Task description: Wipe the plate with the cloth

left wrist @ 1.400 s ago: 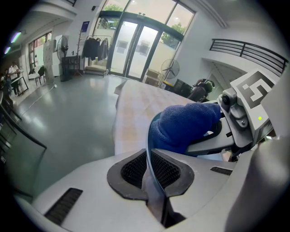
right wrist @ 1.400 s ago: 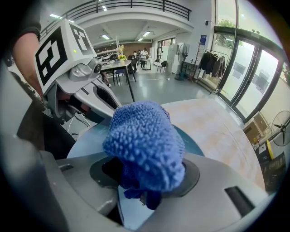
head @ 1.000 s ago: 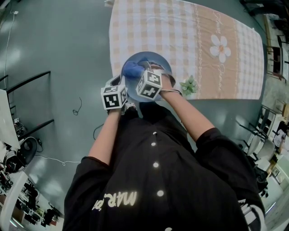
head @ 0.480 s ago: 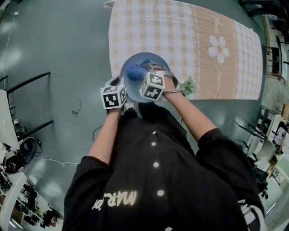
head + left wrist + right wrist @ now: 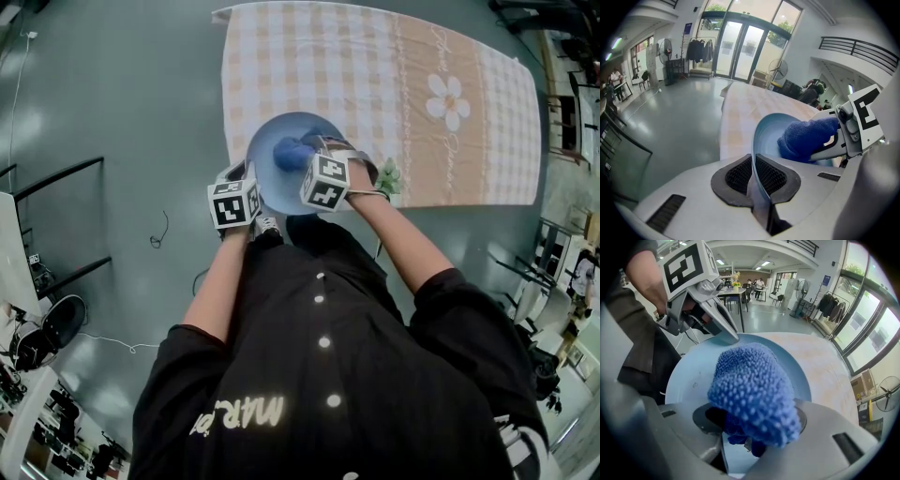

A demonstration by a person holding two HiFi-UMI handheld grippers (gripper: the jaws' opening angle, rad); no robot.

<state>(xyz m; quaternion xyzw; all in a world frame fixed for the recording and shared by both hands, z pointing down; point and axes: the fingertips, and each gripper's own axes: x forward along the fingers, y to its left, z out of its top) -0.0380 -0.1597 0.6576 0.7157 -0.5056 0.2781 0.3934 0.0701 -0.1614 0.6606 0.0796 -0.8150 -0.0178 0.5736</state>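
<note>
Plate (image 5: 262,150): round, smooth, pale blue, held tilted over the near edge of the peach-checked surface (image 5: 375,84). Left claw (image 5: 757,178) pinches its thin rim. Right claw (image 5: 750,439) pinches a nubby dark-blue cloth (image 5: 754,390) against its face.

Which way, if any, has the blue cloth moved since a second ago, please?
Yes: in the head view the cloth slid right, from the plate's left rim toward its middle.

This is a large open hall, more a workplace or lab lobby than a home. It has tall glass doors (image 5: 740,47) at the far end, a bare grey floor (image 5: 122,122) and a railed balcony (image 5: 862,49) overhead on the right. A standing fan (image 5: 778,70), a clothes rack (image 5: 696,49) and far tables with chairs (image 5: 736,294) stand around its edges.
</note>
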